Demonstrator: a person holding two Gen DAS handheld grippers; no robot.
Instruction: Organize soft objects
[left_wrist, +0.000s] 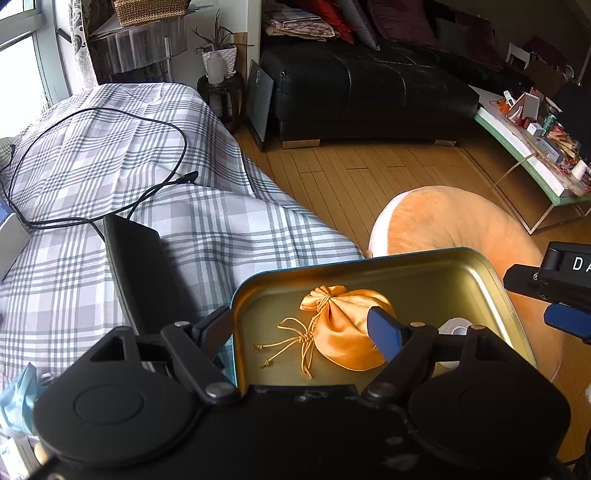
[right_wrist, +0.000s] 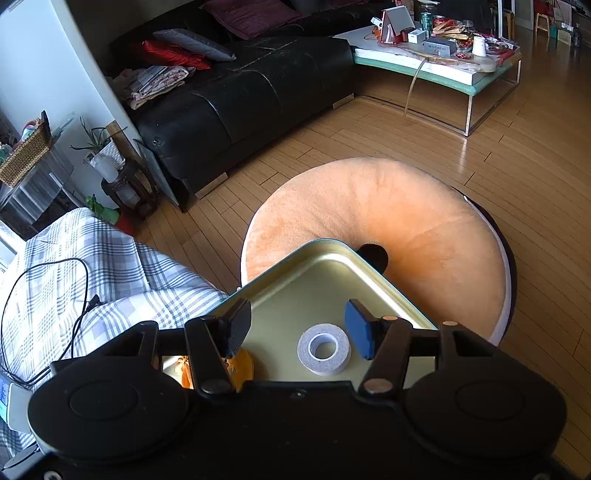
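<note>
Left wrist view: hovering left gripper (left_wrist: 299, 326), jaws apart, over satin pouch (left_wrist: 347, 328) lying lower centre inside tin tray (left_wrist: 424, 254). Judging pouch light, limp, slippery; gathered neck offering best hold. Right wrist view: hanging right gripper (right_wrist: 300, 332), jaws apart, gripping nothing, over tape roll (right_wrist: 324, 348).

Home living room: leather sofa (right_wrist: 251, 96), coffee table (right_wrist: 436, 72).
</note>
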